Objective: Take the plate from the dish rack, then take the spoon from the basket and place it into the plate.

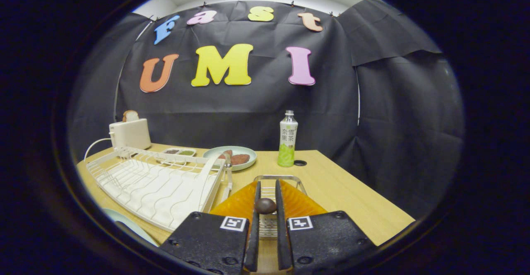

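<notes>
1. Gripper (265, 202) fingers stand close together, both pressing on the dark rounded end of a spoon (265, 206) held between them.
2. Below and just beyond the fingers sits a wire basket (280, 178) with a metal rim, over the wooden table (352, 200); the rest of the spoon is hidden by the fingers.
3. Left of the fingers lies the white dish rack (153, 184), its wire slots bare.
4. A pale plate (128, 225) edge shows near the rack's closest corner, partly cut off.
5. Beyond the rack stand a white toaster (130, 134) with a slice of bread (130, 115) in it, a small divided tray (179, 152), and a light green dish (248, 153) holding reddish-brown food.
6. A drink bottle (287, 140) stands upright on the table past the basket.
</notes>
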Demonstrator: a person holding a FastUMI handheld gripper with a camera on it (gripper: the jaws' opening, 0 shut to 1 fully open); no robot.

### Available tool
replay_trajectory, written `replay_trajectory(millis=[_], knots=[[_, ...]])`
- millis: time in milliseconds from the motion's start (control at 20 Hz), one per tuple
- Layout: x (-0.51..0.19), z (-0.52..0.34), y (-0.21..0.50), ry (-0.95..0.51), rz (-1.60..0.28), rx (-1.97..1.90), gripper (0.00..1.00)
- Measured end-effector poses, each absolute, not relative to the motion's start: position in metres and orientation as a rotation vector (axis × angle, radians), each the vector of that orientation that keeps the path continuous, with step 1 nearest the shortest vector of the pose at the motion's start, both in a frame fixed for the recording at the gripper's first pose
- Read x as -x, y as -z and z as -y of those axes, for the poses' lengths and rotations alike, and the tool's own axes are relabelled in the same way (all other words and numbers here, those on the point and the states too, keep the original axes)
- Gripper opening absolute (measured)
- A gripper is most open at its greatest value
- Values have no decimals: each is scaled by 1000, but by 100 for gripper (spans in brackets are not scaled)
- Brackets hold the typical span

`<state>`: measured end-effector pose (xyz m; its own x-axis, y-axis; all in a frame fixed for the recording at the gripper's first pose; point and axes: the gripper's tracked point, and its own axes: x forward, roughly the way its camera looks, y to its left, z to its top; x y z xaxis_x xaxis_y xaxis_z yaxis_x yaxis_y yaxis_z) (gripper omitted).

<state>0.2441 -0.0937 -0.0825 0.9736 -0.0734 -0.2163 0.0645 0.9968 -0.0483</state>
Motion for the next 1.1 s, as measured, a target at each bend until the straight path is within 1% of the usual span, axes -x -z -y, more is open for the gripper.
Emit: replay_trajectory(millis=[300, 450, 600, 750, 850, 1100], knots=[[-241, 92, 45, 72, -171, 92, 14], [-237, 90, 12, 75, -121, 118, 12], [-220, 76, -31, 43, -70, 128, 11], [-185, 43, -76, -45, -21, 133, 11], [-154, 9, -105, -140, 2, 147, 11], [-87, -73, -125, -369, -26, 137, 11]])
